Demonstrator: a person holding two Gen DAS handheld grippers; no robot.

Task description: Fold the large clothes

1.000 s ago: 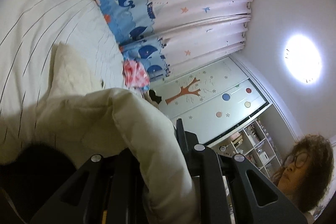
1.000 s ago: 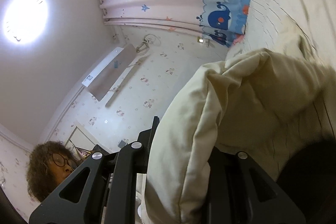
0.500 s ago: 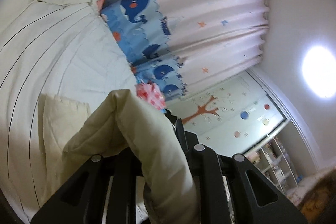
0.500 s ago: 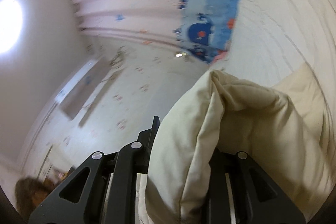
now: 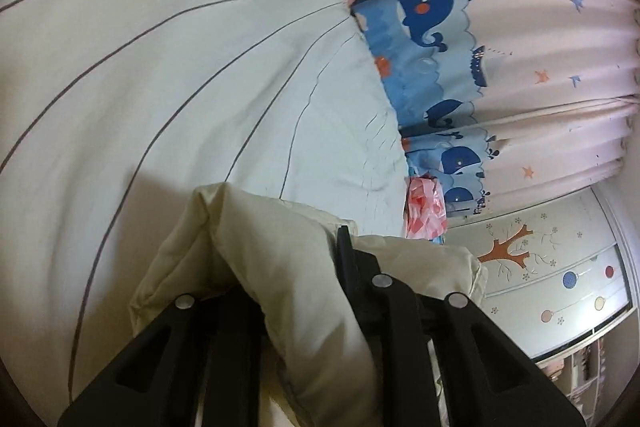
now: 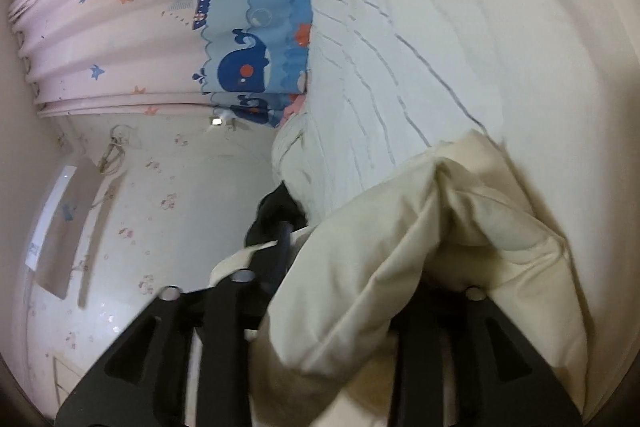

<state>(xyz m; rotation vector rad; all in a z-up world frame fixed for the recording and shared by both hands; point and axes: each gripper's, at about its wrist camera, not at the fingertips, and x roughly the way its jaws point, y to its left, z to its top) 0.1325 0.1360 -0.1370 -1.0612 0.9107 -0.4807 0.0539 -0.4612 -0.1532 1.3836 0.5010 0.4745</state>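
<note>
Pinching a thick fold of the cream padded garment (image 5: pixel 280 267), the left gripper (image 5: pixel 296 291) has its 2 black jaws pressed tight on the fabric, low over the striped white bedspread (image 5: pixel 180 67). Beyond the bed hangs a whale-print curtain (image 5: pixel 460 47). Further right, the right gripper (image 6: pixel 344 291) has its jaws opening, another bunched fold of the same garment (image 6: pixel 400 247) lying between them against the bedspread (image 6: pixel 460 27).

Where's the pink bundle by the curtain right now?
In the left wrist view the pink bundle sits right of centre, at the striped bedspread's far edge, below the whale curtain.
</note>
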